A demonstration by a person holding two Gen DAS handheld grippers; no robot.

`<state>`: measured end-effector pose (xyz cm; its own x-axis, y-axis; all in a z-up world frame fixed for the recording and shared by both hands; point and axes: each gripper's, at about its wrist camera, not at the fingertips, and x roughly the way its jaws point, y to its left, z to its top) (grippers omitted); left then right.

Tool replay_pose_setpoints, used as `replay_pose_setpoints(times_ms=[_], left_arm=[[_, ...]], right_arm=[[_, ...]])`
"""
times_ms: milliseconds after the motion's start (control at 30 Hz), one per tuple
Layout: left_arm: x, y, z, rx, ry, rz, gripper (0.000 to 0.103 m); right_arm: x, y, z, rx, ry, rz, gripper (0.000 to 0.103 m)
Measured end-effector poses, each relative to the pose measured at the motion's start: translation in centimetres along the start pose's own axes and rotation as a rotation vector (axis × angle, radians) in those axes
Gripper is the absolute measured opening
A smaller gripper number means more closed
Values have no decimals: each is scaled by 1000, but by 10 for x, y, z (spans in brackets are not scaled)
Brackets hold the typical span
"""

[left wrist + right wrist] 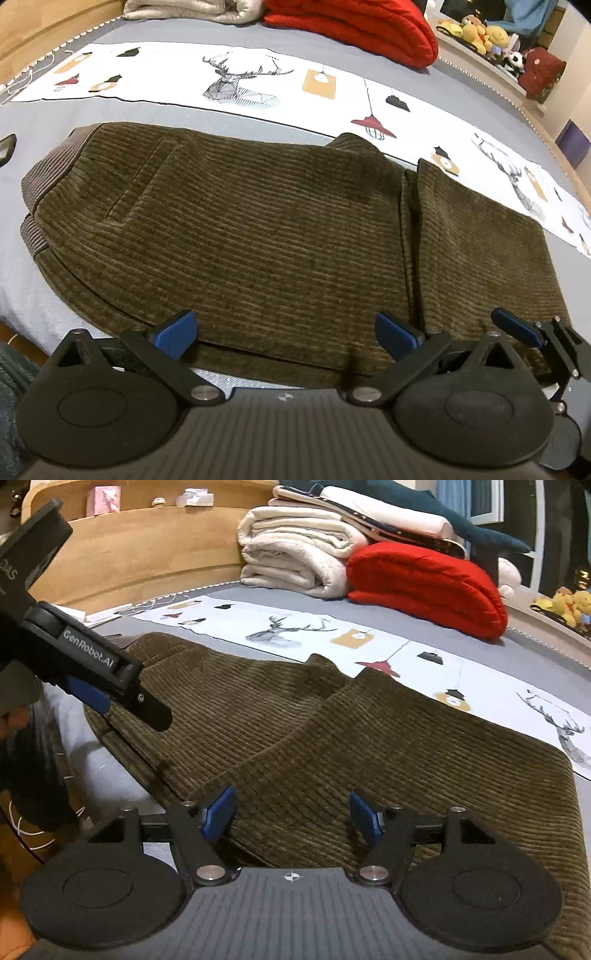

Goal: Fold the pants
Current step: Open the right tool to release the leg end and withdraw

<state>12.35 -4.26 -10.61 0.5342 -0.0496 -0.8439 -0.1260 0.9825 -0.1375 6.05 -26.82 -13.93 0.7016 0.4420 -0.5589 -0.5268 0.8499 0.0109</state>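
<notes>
Olive-brown corduroy pants (258,221) lie folded flat on the grey bed, waistband at the left, a second folded layer at the right. They also show in the right wrist view (369,746). My left gripper (284,334) is open and empty, its blue pads over the near edge of the pants. My right gripper (291,814) is open and empty, above the near edge of the right folded layer. A blue finger of the right gripper (517,326) shows at the left wrist view's right edge. The left gripper (122,686) shows at the left in the right wrist view.
A white printed cloth (258,77) with deer and lamps lies behind the pants. A red folded blanket (424,583) and cream folded blankets (295,554) are stacked at the back. A wooden headboard (147,550) stands behind. Plush toys (476,29) sit at the far right.
</notes>
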Motion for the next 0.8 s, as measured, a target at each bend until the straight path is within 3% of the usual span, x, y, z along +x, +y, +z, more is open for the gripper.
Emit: replay_pose_setpoints(times_ms=[133,267,433,800], left_arm=[[-1,-2,1,4,-4,-8,103],[2,0,0,0,9,-1,103],[3,5,-1,-12,20,-3,103],[-2,6,1,-16,7,-11,103]], right_arm=[[-11,-14,9,89,-11,-37,75],[-26,-35,16,197,-82,-120,81],[-19,-56,20,321,-56,-181,82],[-16,-31,27,177,-55,-193,82]])
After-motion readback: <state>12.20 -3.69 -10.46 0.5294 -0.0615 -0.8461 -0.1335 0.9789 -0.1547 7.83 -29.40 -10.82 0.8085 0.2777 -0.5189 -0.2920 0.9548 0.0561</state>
